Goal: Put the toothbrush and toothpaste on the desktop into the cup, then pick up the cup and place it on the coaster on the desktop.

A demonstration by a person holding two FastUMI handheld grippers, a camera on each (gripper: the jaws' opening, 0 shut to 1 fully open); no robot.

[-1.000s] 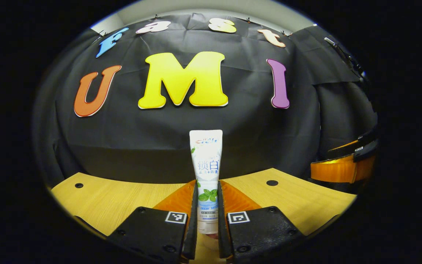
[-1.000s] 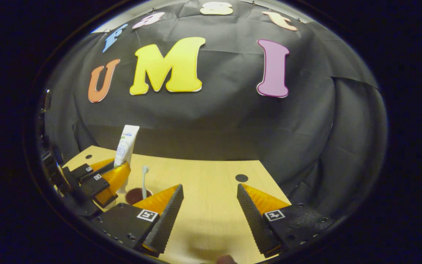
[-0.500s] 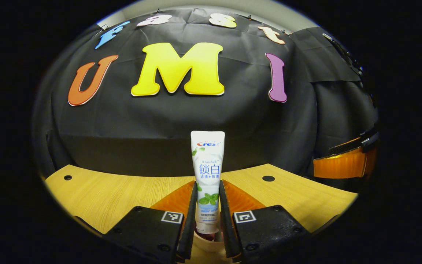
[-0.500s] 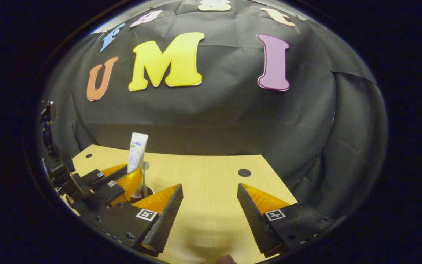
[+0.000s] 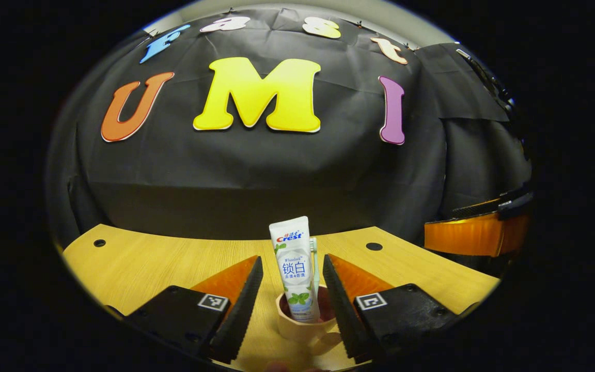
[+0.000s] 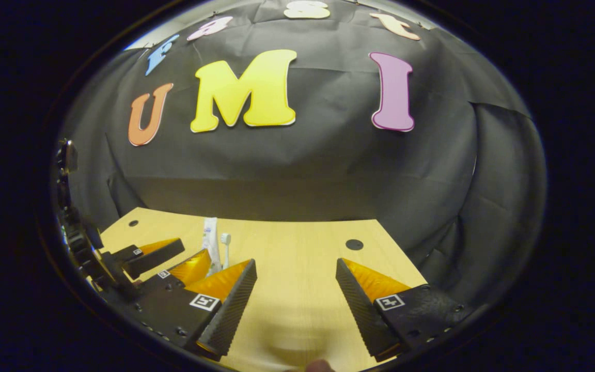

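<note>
A white toothpaste tube (image 5: pixel 295 268) stands upright in a beige cup (image 5: pixel 302 326) with a dark inside. Behind the tube in the same cup is the toothbrush (image 5: pixel 314 254), head up. My left gripper (image 5: pixel 292 261) is open, with a finger on each side of the cup and tube and touching neither. In the right gripper view, the toothpaste tube (image 6: pixel 209 242) and toothbrush (image 6: pixel 225 247) rise behind my left gripper (image 6: pixel 166 256), which hides the cup. My right gripper (image 6: pixel 296 264) is open over bare wood, holding nothing.
The wooden desktop (image 5: pixel 147 263) has small dark holes near its far corners, one hole (image 6: pixel 354 244) ahead of my right gripper. The black cloth wall stands close behind the desktop (image 6: pixel 297 243). My right gripper (image 5: pixel 475 235) shows at the right edge of the left gripper view.
My left gripper has opened and let go of the toothpaste tube, which has dropped lower into the cup beside the toothbrush. The right gripper has stayed open and nearly still.
</note>
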